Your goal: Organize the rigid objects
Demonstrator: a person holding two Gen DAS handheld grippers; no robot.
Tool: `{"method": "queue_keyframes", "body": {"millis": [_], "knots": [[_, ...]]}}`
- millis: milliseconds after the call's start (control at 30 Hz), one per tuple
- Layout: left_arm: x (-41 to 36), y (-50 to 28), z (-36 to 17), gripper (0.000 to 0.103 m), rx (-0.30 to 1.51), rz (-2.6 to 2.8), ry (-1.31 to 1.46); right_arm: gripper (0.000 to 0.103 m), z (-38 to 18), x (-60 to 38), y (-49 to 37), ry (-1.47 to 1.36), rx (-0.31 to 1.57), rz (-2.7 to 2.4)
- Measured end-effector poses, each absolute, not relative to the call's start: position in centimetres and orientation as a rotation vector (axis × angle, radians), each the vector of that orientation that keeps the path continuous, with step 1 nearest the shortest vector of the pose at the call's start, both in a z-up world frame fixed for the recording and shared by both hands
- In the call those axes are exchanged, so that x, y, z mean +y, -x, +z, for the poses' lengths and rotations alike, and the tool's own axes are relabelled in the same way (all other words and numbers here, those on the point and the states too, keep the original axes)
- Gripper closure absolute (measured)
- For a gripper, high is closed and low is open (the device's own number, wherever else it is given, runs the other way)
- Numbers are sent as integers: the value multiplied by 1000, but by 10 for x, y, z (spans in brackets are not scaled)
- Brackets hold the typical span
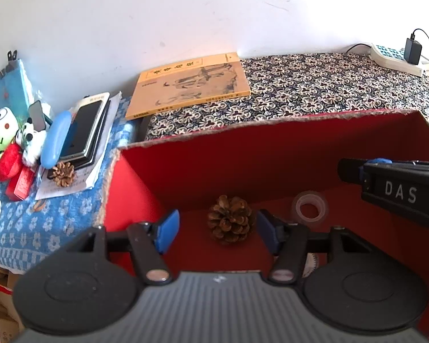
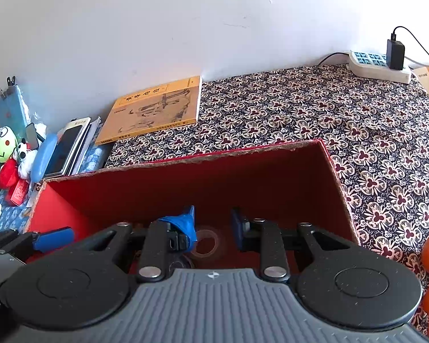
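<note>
Half-hidden tape roll (image 2: 206, 243) — behind tongs (image 2: 213, 228)

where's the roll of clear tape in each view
Left wrist view: the roll of clear tape lies on the floor of the red box, right of centre, beside the pine cone.
Right wrist view: the tape shows low in the centre, on the box floor between the right gripper fingers, partly hidden.
Shared landmark: the yellow book lying by the wall behind the box.
</note>
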State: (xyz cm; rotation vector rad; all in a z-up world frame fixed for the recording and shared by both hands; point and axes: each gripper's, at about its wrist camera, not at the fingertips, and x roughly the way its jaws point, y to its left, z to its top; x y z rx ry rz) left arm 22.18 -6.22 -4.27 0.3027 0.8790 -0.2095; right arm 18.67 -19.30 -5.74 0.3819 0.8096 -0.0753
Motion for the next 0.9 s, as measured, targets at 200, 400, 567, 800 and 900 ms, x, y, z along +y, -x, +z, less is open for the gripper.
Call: {"method": "queue_keyframes", "body": {"millis": [200,400,567,800,900], "knots": [[-63,-220,-42,39,867,-209,-308,93,-57,-194,-185,-391,800,-84],[-62,-221,-42,38,866,-209,-308,93,-58,-196,-185,-400,795,-92],[-63,-221,-42,38,860,-212,-317,93,-57,-195,-185,-394,796,-96],[-62,-212,-36,38,833,-214,-329,93,-47,-193,-174,-367,783,-98],[-60,-205,-27,38,820,-224,-323,93,-40,-194,-164,-373,767,-82]]}}
